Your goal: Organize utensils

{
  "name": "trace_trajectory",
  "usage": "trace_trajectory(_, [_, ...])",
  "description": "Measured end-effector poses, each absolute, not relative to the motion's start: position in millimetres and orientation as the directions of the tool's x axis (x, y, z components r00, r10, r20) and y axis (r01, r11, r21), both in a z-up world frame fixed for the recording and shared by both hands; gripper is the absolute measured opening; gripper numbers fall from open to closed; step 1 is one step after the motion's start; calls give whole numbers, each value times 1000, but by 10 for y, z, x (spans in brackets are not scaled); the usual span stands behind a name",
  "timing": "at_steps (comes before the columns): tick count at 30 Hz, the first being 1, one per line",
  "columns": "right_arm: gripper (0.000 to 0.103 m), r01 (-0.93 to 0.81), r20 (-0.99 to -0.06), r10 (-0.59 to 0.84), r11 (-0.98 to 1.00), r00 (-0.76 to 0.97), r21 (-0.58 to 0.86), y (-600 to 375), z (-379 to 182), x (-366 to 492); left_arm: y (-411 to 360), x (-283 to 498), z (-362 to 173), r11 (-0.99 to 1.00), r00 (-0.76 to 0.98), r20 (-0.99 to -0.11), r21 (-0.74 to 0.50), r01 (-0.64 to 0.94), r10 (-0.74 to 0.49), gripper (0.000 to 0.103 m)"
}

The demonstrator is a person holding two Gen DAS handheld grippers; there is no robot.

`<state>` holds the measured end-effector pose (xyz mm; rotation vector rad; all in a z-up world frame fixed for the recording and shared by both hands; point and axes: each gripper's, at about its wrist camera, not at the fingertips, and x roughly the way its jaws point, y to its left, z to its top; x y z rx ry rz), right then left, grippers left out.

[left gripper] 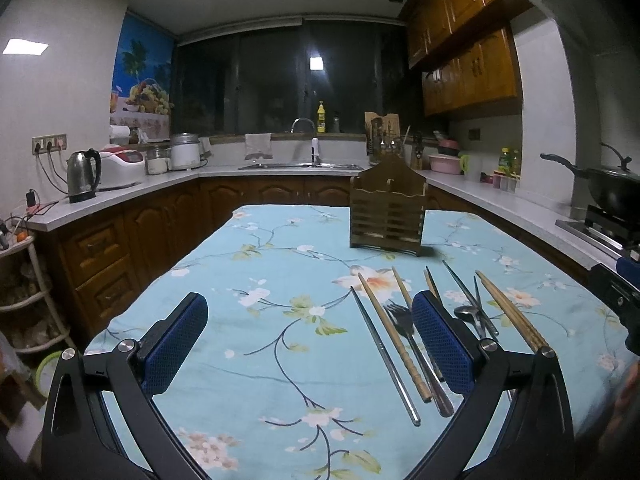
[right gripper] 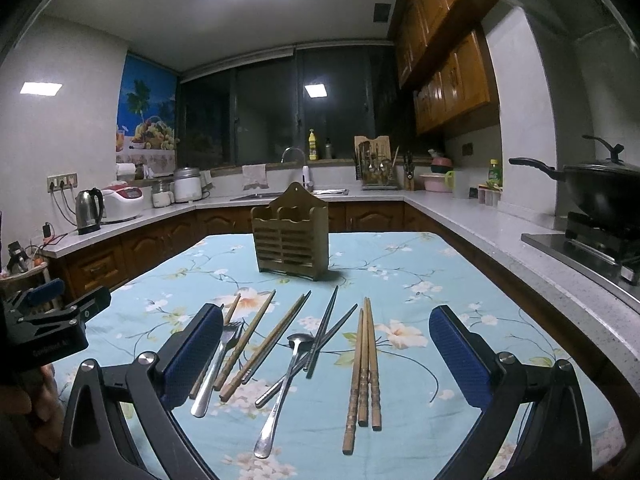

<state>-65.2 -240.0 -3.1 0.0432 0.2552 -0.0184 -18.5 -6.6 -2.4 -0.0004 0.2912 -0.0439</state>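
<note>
Both my claws hung wide open and empty above the table (right gripper: pixel 420 256): left claw (left gripper: pixel 308 344), right claw (right gripper: pixel 326 356). The wooden holder (right gripper: pixel 291 236) stood upright toward the far edge. Chopsticks (right gripper: pixel 364 368), a fork (right gripper: pixel 218 364) and a spoon (right gripper: pixel 286 384) lay scattered near the front edge.

From where I'm driving this, it's a night-time kitchen: the wide dark window (right gripper: pixel 276 108) sits right above the sink (right gripper: pixel 288 194) and reflects a square ceiling light. Left of the sink, the pale countertop (right gripper: pixel 132 220) carries a rice cooker (right gripper: pixel 120 202) and a steel kettle (right gripper: pixel 89 210), with a tropical fruit poster (right gripper: pixel 147 118) on the wall above. Right of the sink hang orange-brown wall cabinets (right gripper: pixel 448 80), and further right a black wok (right gripper: pixel 600 188) sits on the stove.
</note>
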Motion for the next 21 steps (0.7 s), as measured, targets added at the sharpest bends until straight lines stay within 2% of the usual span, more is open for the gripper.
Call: trace_trajectory(21, [103,21,-253,-10,999,967,44,-2410,-31,-641,-92,-174,-21,998,954,-295,-17,53,-55,103])
